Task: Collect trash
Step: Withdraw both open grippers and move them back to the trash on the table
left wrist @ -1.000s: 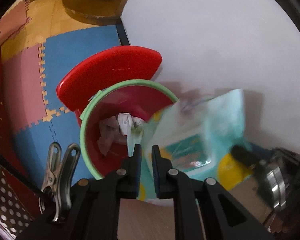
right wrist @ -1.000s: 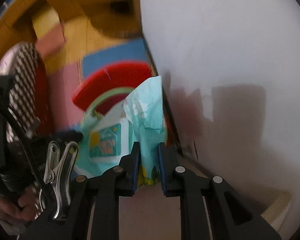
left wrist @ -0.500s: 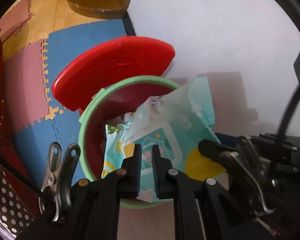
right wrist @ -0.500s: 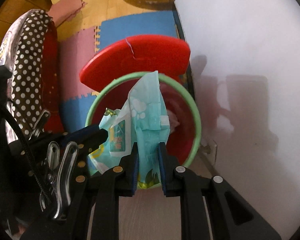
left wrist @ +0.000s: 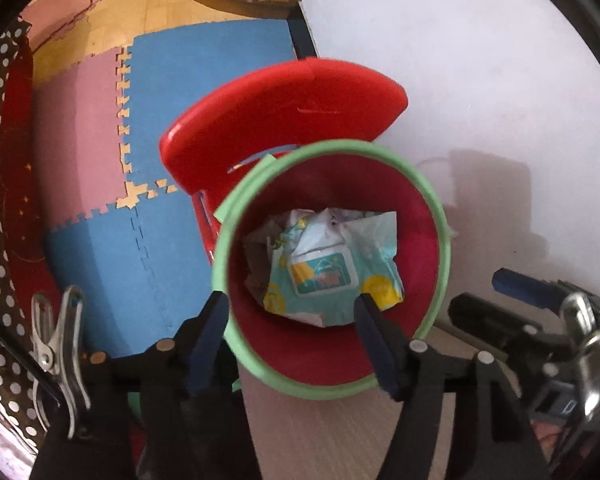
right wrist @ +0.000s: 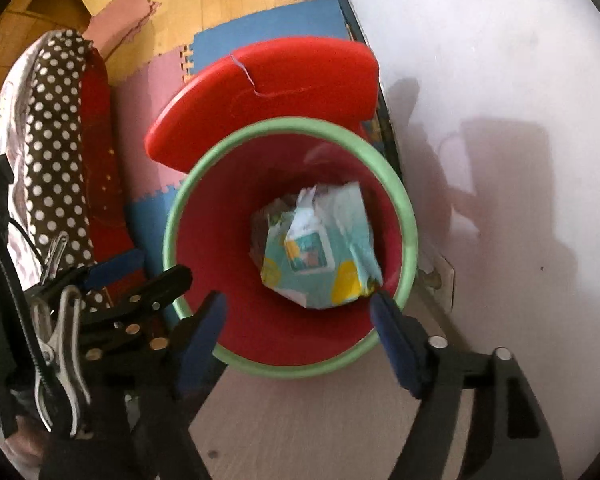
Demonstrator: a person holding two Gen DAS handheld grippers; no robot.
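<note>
Left wrist view: left gripper (left wrist: 290,312), fingers opening with nothing between them, above the red bin (left wrist: 428,256); wipes packet (left wrist: 332,266) lay inside on crumpled paper. Right wrist view: right gripper (right wrist: 298,312), fingers likewise opening, empty, over the same packet (right wrist: 320,252). Step judged: drop-off just completed; next calls for lifting clear and seeking further trash.

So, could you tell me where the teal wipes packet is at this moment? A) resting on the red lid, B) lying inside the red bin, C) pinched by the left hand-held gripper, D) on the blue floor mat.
B: the teal wipes packet lies on crumpled paper inside the red bin, below its green rim, with no pads touching it.
</note>
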